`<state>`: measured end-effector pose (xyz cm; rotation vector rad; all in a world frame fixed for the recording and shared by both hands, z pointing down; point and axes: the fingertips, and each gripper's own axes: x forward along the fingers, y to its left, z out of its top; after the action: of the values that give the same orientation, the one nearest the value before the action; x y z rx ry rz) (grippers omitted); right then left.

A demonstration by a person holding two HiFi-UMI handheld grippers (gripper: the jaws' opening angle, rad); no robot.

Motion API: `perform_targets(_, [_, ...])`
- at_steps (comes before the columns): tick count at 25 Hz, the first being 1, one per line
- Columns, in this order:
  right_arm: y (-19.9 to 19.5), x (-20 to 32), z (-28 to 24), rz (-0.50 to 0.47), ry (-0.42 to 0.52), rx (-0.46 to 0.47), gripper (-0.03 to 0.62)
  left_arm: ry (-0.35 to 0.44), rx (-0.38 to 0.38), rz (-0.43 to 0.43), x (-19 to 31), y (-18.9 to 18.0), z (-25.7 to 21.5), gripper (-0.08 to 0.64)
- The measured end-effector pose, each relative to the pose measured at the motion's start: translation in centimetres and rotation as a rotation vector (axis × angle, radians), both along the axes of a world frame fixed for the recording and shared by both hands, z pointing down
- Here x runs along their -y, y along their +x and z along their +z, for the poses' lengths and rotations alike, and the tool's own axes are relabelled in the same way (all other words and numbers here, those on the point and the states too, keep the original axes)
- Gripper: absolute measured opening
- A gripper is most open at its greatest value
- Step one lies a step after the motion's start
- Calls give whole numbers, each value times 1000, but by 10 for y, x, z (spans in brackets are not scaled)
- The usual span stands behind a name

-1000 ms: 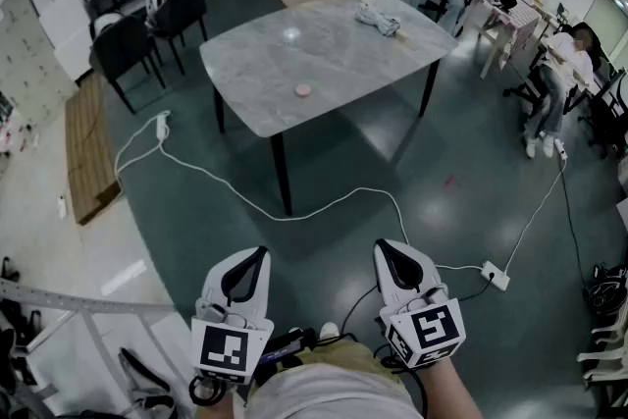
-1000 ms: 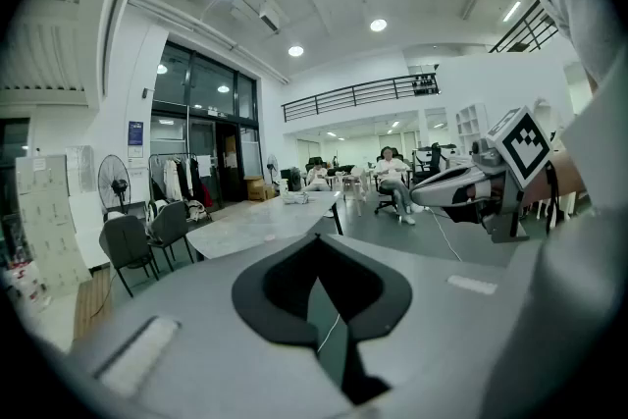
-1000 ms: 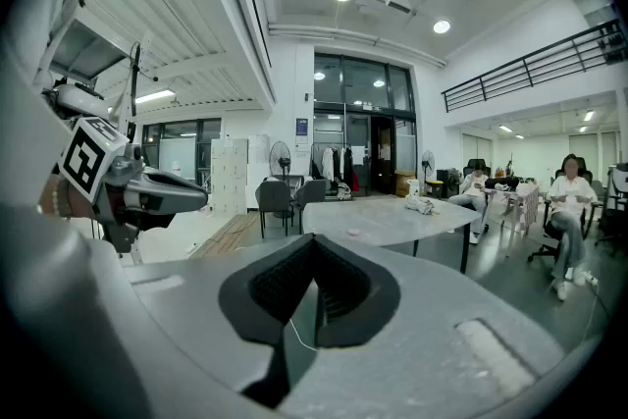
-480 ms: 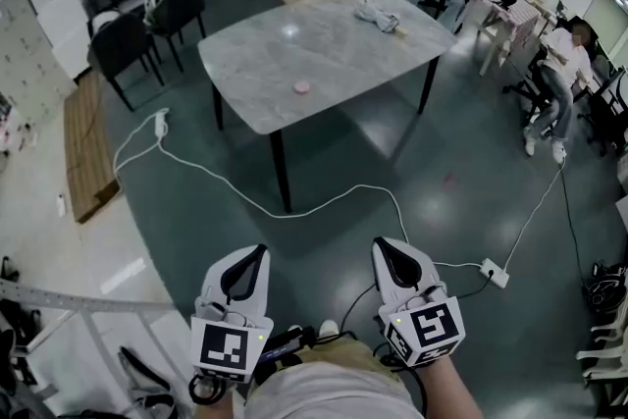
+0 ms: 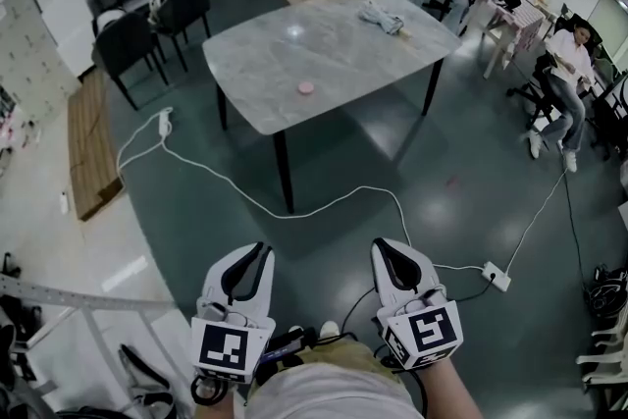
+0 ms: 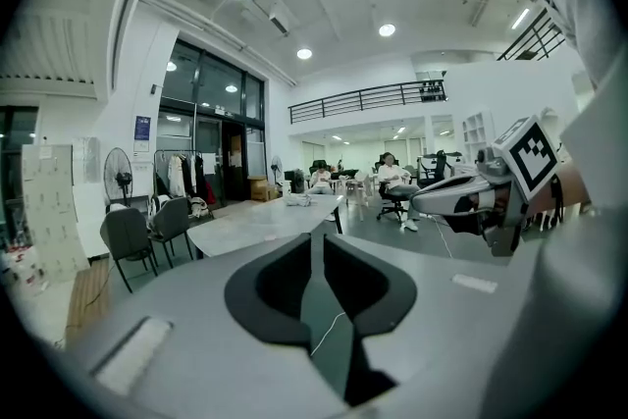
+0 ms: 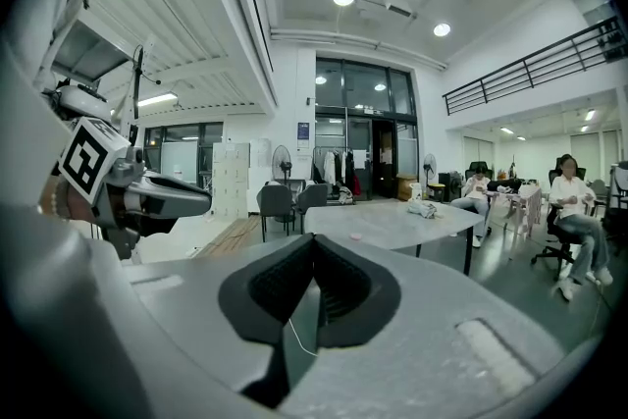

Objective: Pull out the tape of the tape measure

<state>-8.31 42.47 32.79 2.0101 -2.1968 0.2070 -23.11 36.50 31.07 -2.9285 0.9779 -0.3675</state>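
Note:
A small round pink thing [image 5: 306, 88], perhaps the tape measure, lies near the front of the grey marble table [image 5: 324, 34], well ahead of me; it also shows small in the right gripper view [image 7: 357, 235]. Both grippers hang low, close to the body and far from the table. My left gripper [image 5: 263, 250] [image 6: 317, 238] has just been opening: a narrow slit shows between its tips, with nothing in it. The tips of my right gripper [image 5: 381, 246] [image 7: 314, 238] are pressed together and hold nothing.
A white cable [image 5: 245, 196] runs across the floor to a power strip [image 5: 495, 276]. A white cloth and a cup [image 5: 378, 13] sit at the table's far end. Dark chairs [image 5: 128, 44] stand to the left, and people sit at the right [image 5: 567, 74]. A wooden pallet [image 5: 88, 152] lies at the left.
The head view has drifted slightly. Both grippers keep their places in front of the body.

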Motion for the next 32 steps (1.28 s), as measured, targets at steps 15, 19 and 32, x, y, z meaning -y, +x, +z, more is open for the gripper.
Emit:
perform_targets(15, [18, -1, -6, -23, 27, 27, 146, -2, 8, -2, -8, 20, -2, 117])
perform_targets(19, [27, -2, -5, -42, 34, 31, 146, 3, 9, -13, -9, 28, -4, 115])
perform_targets(32, [68, -5, -2, -28, 54, 58, 137, 22, 12, -45, -5, 57, -4, 118])
